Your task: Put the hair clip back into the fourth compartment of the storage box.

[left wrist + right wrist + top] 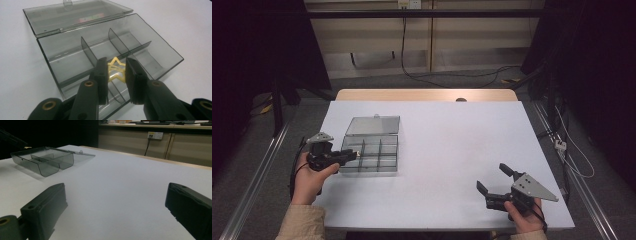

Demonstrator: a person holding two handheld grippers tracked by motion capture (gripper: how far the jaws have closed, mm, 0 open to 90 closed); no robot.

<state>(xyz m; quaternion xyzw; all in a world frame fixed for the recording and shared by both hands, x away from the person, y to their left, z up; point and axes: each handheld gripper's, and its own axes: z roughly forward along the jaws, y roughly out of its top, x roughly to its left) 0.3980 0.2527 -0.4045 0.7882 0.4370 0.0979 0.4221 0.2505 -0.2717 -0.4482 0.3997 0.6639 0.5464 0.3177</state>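
White table [452,150] — tongs [116,72] grip star [115,70]

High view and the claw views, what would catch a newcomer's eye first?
A yellow star pinched in the left claw stands out, held over the near compartments of a smoky clear box with its lid laid open, at the table's left. At the near right, the right claw gapes open, holding nothing.
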